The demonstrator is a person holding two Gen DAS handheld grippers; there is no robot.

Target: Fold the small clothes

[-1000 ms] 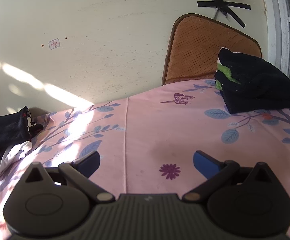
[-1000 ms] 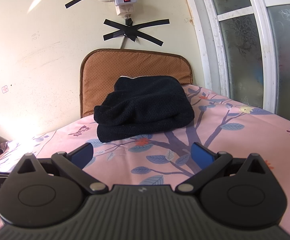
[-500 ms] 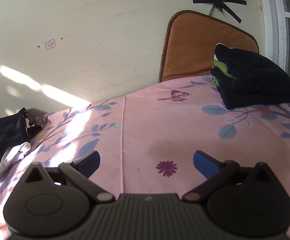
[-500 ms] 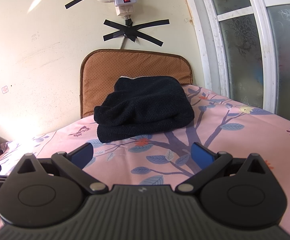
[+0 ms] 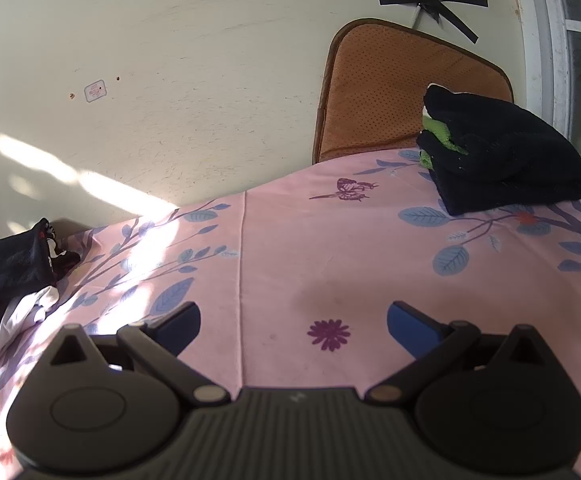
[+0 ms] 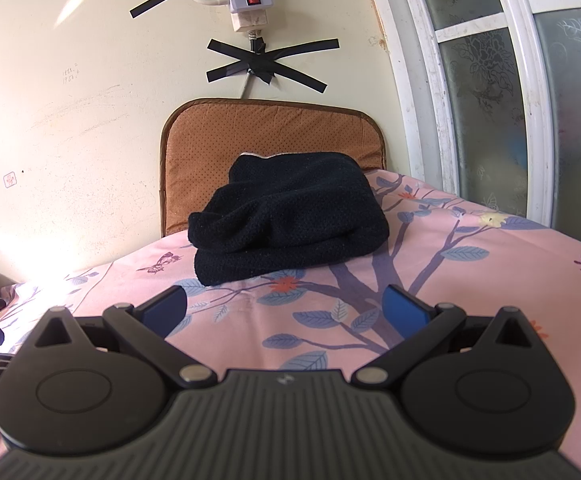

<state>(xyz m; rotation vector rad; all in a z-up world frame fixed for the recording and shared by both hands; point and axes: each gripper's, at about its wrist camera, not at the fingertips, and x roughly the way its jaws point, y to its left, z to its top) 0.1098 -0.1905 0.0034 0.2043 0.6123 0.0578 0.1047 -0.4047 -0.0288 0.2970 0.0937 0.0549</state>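
Folded clothes point(image 6: 286, 216) — tools point(image 6: 284, 308) wide, empty

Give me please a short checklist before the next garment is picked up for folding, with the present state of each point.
1. Left gripper open, holding nothing: ok.
2. Right gripper open, holding nothing: ok.
3. Folded black pile out of the way, near the brown cushion: ok.
4. Bare pink sheet ahead for folding: ok.
5. Unfolded dark clothes at the left edge in view: ok.
6. Which garment lies on top there: cannot tell.
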